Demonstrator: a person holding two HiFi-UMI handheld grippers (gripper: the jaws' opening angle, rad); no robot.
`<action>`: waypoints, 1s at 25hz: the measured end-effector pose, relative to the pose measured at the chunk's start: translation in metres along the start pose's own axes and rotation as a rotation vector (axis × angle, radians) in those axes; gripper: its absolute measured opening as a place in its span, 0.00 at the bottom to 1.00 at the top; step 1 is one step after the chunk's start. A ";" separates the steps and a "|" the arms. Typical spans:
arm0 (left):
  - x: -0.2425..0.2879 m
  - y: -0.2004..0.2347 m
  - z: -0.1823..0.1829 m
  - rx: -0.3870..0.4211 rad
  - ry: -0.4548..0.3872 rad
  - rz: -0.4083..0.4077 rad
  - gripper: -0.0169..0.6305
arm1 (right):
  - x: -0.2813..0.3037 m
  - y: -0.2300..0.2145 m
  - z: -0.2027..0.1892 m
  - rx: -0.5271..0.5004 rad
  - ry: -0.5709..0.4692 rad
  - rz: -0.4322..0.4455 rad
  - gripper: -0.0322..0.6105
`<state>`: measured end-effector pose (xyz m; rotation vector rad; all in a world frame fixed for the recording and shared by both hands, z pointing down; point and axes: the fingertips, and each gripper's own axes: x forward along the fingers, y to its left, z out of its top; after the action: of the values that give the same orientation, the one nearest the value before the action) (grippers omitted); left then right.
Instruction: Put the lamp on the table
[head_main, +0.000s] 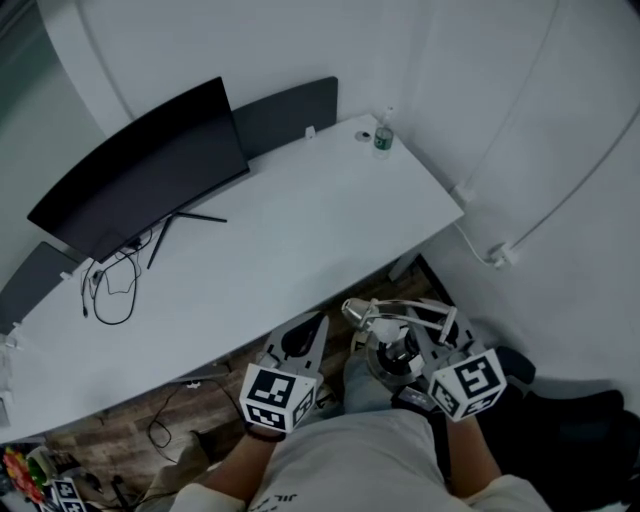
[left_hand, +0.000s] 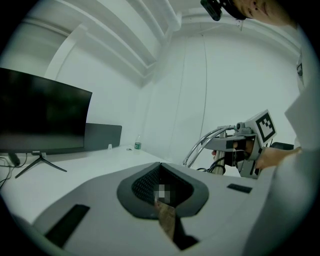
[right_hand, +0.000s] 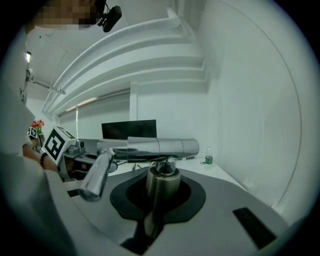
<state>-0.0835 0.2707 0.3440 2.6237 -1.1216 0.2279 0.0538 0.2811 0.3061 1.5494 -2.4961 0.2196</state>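
— One lamp (right_hand: 150, 146), midair, short of the near edge of the white desk (head_main: 300, 240), with the right gripper (head_main: 408, 352) pinching its stem.
— And the left gripper (head_main: 298, 345) is pressed together, empty. Looks like the carry; next it needs bringing forward over the desk, then lowering upright.

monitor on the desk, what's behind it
A dark panel stands along the desk's back edge behind the monitor. Its middle stretch is covered, so anything there cannot be seen.

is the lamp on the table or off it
Off it. The silver metal lamp is clamped in the right tool, held near the person's body, short of the white table.
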 end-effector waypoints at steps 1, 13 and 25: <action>0.003 0.003 0.000 -0.001 0.001 0.002 0.03 | 0.004 -0.001 0.000 -0.004 0.001 0.002 0.12; 0.059 0.035 0.021 -0.011 -0.013 0.029 0.03 | 0.055 -0.043 0.010 -0.004 0.009 0.035 0.12; 0.136 0.072 0.056 -0.036 -0.018 0.071 0.03 | 0.123 -0.108 0.039 -0.021 0.020 0.083 0.12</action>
<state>-0.0403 0.1125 0.3394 2.5623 -1.2152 0.1966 0.0947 0.1181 0.3008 1.4298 -2.5413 0.2192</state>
